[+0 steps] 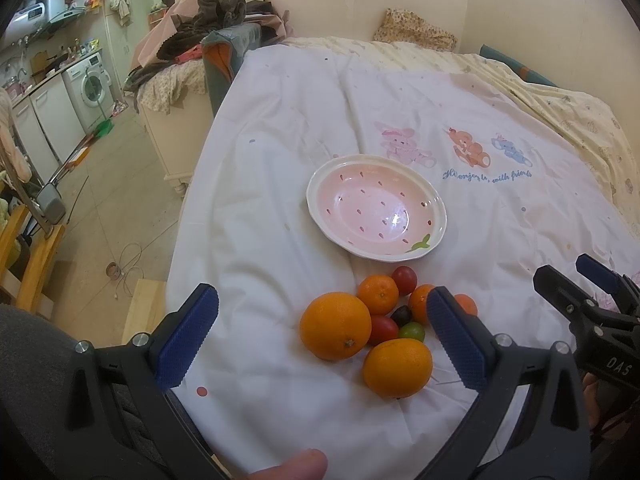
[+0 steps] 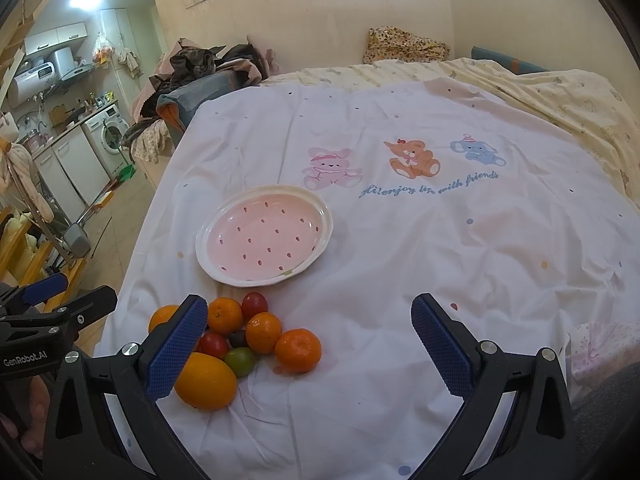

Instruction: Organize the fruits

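Left gripper (image 1: 320, 340) spread wide, empty, hovering over fruit pile (image 1: 384, 320) on white sheet (image 1: 260, 200). Right gripper (image 2: 308, 344) likewise wide, gripping nothing. Pink plate (image 1: 436, 216) empty, just beyond pile.

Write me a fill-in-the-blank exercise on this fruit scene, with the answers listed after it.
1. The pink plate holds ____ fruit.
2. Both the left gripper and the right gripper have their jaws ____.
3. The pile of fruit lies on the white bedsheet, between the plate and the ____.
4. Exactly one small fruit in the pile is ____ in colour.

Missing words: no; open; grippers; green
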Action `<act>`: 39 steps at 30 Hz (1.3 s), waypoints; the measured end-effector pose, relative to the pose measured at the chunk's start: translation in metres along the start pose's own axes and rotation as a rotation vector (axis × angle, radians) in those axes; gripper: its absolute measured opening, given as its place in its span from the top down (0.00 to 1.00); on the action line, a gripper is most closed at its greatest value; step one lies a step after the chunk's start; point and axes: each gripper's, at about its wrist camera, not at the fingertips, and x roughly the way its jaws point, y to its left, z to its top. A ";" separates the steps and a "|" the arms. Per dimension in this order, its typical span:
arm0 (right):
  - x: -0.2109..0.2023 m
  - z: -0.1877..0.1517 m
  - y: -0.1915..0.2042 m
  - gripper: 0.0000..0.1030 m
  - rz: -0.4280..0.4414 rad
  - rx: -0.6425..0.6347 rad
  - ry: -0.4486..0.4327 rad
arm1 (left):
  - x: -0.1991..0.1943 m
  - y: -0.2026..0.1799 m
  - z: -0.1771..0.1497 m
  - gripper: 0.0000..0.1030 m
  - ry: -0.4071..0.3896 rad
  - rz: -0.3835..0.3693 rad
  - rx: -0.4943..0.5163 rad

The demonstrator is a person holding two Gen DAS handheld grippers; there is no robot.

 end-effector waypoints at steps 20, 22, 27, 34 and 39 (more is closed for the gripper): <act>0.001 0.000 -0.002 0.00 0.003 0.003 0.001 | 0.001 0.001 0.000 0.01 0.006 0.000 -0.002; 0.001 -0.001 -0.002 0.00 0.002 0.003 0.000 | 0.001 0.002 -0.001 0.01 0.006 -0.003 -0.006; 0.002 -0.001 -0.002 0.00 0.002 0.002 0.011 | 0.001 0.001 -0.001 0.01 0.003 -0.002 -0.001; 0.003 -0.002 -0.001 0.00 -0.002 0.002 0.006 | 0.000 0.001 0.000 0.01 -0.001 -0.002 0.003; 0.004 -0.002 -0.002 0.00 -0.002 0.001 0.006 | 0.000 0.001 -0.001 0.01 0.003 -0.003 0.000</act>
